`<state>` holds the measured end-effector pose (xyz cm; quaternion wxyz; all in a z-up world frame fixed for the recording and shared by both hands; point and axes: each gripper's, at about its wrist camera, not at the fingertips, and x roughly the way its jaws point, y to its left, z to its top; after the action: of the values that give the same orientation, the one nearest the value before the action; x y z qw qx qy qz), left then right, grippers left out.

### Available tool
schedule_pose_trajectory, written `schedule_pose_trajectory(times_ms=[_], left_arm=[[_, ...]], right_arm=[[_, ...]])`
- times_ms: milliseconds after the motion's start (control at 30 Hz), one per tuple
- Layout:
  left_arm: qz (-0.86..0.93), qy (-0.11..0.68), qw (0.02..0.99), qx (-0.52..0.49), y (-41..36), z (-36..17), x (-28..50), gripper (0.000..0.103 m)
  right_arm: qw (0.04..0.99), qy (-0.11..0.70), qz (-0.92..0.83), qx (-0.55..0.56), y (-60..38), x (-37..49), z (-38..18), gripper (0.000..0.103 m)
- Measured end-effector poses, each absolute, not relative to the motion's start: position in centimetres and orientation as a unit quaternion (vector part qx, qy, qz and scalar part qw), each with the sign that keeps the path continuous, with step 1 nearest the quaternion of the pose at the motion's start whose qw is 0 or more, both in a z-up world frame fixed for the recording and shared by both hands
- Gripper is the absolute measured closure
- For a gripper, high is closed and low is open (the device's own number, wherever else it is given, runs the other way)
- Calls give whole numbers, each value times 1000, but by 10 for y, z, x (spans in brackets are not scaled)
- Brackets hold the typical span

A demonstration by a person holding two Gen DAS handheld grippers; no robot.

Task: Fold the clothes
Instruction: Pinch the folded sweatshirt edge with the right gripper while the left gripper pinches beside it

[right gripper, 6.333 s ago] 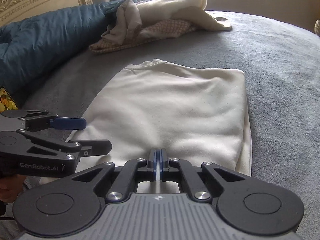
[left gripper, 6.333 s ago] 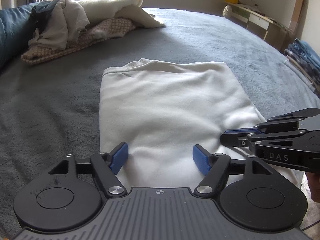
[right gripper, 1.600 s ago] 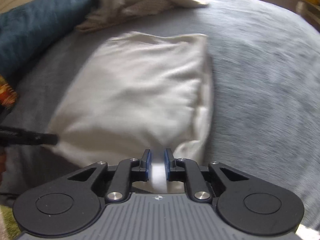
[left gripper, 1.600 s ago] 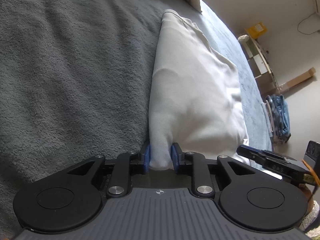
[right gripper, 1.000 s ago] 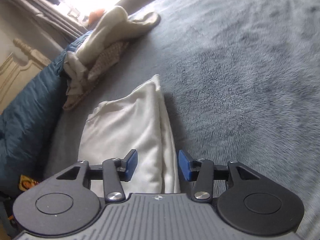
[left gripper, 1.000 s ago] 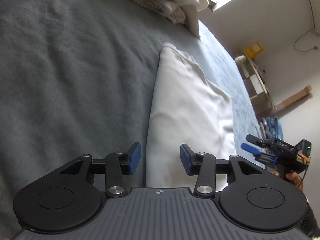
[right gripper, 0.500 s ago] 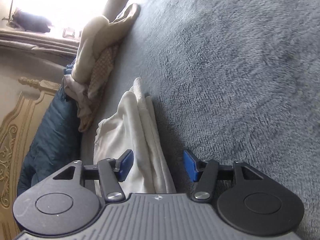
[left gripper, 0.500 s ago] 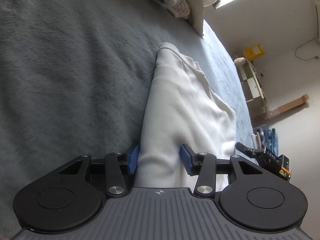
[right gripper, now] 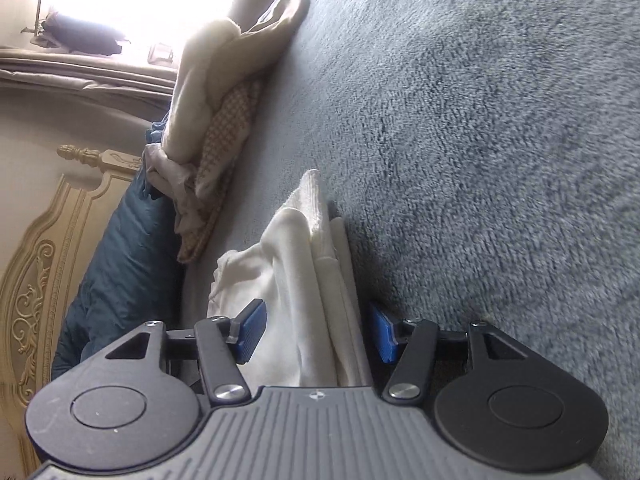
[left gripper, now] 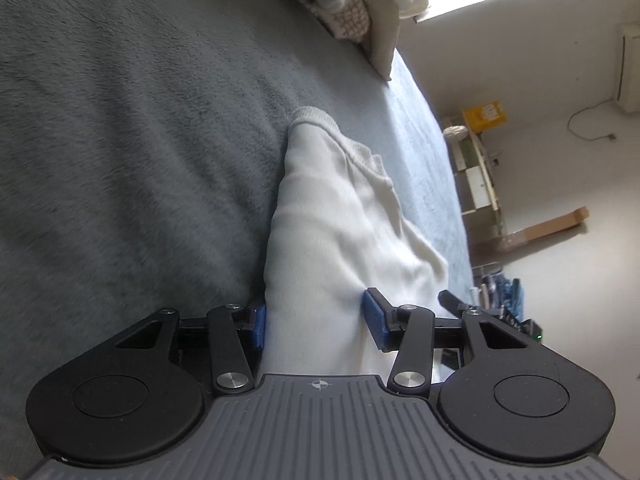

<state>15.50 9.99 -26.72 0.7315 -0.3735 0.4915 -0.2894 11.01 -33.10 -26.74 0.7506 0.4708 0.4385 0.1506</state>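
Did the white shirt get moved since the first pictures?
Yes. The white shirt was spread wide; now it is folded narrower, still below the clothes pile.

Black tool (left gripper: 320, 326) — blue pads (left gripper: 375, 326), silver screws

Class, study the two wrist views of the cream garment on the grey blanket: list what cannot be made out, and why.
- Left wrist view: cream garment's near edge, hidden under the tongs' body.
- Left wrist view: right tongs, mostly hidden behind the left tongs.
- Right wrist view: windowsill items, washed out by glare.
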Motion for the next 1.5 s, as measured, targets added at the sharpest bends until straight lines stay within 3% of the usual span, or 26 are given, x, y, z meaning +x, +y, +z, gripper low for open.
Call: schedule_pose_trajectory(times_ms=[600,1500], left_arm=[[-348,487,692,-404,100,-280,180,58],[-402,480,658,-418,109,-295,180,57]], right_arm=[[759,423,136,476,-335,110,-263,45],[749,495,91,431,-329,116,-255,44]])
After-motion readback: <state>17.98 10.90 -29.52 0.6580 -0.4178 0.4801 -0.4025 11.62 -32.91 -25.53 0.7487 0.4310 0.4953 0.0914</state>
